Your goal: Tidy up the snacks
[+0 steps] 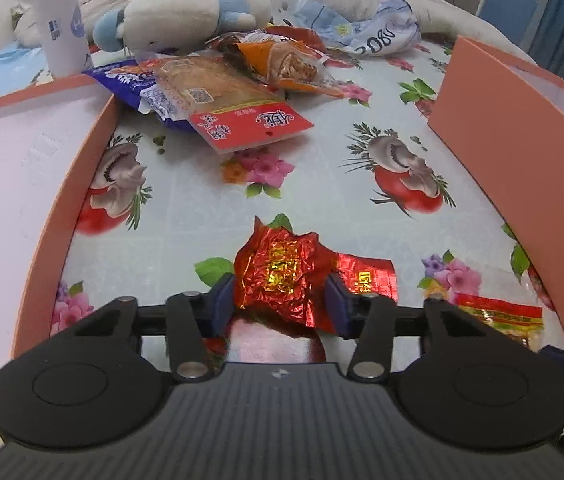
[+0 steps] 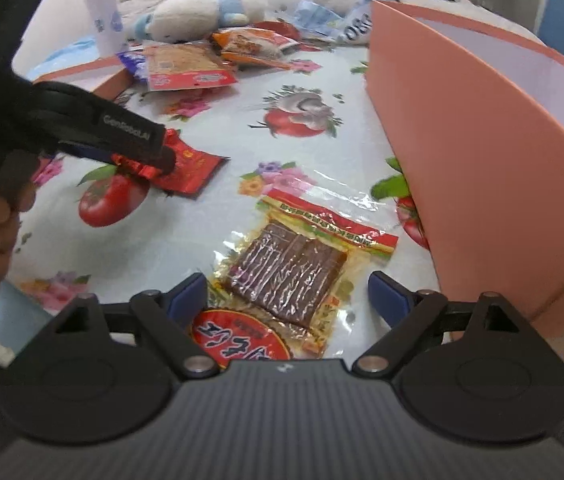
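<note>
Pickup step: left gripper (image 1: pixel 280 304) fingers pinch the red packet (image 1: pixel 282 276); right gripper (image 2: pixel 287 294) gapes wide, empty, over the tofu pack (image 2: pixel 287 276); next, close and lift toward the box (image 2: pixel 481 152).

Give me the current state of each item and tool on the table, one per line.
left tool: closed on the red foil snack
red foil snack: crumpled, lying on the table, pinched at both sides
right tool: open, straddling the clear snack packet
clear snack packet: sealed, flat on the table, not gripped
left pink box: open, nothing visible inside
right pink box: open-topped, contents hidden
snack pile: heaped, untouched
</note>
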`<state>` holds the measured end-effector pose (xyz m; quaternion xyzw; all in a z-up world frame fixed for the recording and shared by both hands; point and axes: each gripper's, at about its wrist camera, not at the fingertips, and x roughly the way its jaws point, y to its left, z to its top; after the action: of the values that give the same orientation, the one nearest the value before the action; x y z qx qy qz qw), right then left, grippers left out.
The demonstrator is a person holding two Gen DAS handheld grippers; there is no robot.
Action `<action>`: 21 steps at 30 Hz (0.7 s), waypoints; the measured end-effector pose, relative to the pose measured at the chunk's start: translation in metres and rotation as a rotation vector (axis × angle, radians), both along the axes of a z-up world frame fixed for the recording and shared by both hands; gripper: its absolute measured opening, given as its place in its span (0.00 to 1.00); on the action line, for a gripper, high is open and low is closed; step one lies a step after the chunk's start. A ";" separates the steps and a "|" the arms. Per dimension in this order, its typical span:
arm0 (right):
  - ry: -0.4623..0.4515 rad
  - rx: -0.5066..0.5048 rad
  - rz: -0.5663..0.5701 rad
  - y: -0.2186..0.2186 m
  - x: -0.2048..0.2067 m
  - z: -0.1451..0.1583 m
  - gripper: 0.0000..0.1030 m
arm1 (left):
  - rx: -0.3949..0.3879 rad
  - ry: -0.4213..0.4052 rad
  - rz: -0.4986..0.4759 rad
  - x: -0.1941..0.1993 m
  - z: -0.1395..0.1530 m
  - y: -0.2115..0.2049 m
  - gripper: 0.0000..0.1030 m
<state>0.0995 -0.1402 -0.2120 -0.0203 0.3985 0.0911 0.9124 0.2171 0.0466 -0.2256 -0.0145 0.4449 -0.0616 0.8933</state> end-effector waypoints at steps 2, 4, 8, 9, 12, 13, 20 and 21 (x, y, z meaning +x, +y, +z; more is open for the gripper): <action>-0.006 -0.003 0.017 0.001 0.001 0.002 0.72 | -0.020 0.007 0.008 -0.002 0.001 0.001 0.47; 0.000 0.010 0.030 0.002 0.005 0.004 0.64 | -0.018 0.009 0.012 -0.006 0.002 0.000 0.46; 0.002 0.023 0.049 0.003 0.008 0.006 0.41 | -0.048 0.022 0.046 -0.019 0.005 -0.001 0.43; 0.003 0.026 0.052 0.002 0.007 0.008 0.35 | -0.058 0.026 0.057 -0.024 0.006 0.000 0.42; 0.006 0.051 0.058 -0.001 0.006 0.010 0.25 | -0.076 0.025 0.088 -0.039 0.010 0.002 0.42; 0.004 0.062 0.057 -0.003 0.005 0.012 0.13 | -0.082 0.025 0.095 -0.044 0.011 0.003 0.42; 0.010 0.221 0.050 -0.020 -0.002 0.024 0.07 | -0.115 0.001 0.139 -0.070 0.020 0.006 0.41; 0.013 0.260 0.043 -0.023 -0.002 0.026 0.07 | -0.115 0.002 0.133 -0.072 0.020 0.004 0.41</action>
<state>0.0973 -0.1631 -0.1863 0.0901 0.3886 0.1614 0.9027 0.1453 0.0507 -0.2055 -0.0952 0.4395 -0.0274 0.8928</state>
